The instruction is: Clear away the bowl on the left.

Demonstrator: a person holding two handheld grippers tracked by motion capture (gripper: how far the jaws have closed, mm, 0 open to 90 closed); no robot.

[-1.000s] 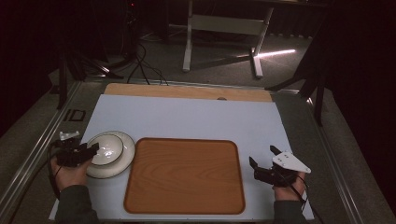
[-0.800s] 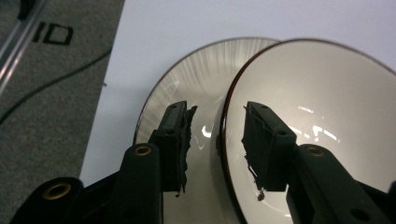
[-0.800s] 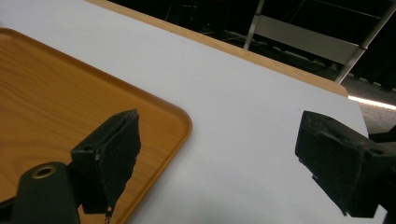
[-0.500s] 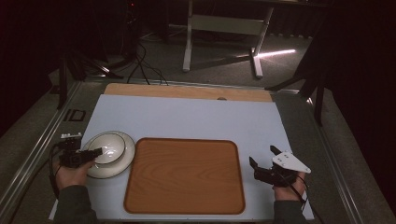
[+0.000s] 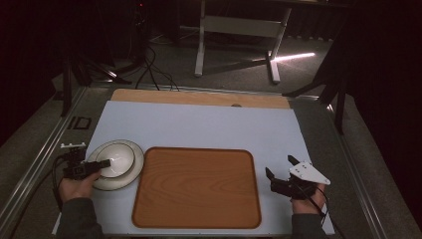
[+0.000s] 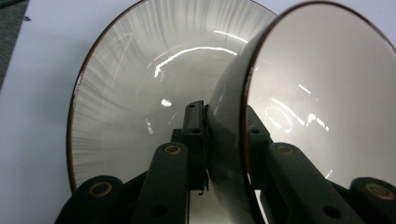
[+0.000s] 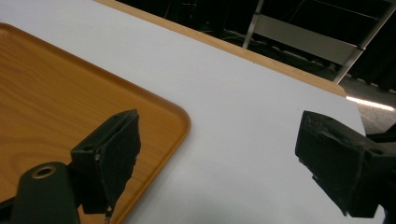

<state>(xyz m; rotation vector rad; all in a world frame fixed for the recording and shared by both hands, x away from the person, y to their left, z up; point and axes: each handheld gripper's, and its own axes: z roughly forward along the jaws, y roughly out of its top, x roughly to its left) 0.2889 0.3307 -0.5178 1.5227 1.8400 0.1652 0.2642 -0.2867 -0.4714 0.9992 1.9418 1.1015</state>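
Observation:
A white bowl with a dark rim sits in a ribbed white plate at the table's left. My left gripper has just been closing and is now shut on the bowl's near rim. In the left gripper view the bowl's wall is pinched between the jaws, one outside over the plate and one inside the bowl. My right gripper stands open at the right of the wooden tray. Nothing is between its fingers, which hover over the tray's corner and the white mat.
A pale mat covers the table, with a wooden strip along its far edge. Metal rails run down both sides. Cables and a white stand's legs lie on the dark floor beyond.
The left gripper's jaws have closed onto the bowl's rim. The left hand has shifted only slightly. The right hand and gripper have not moved.

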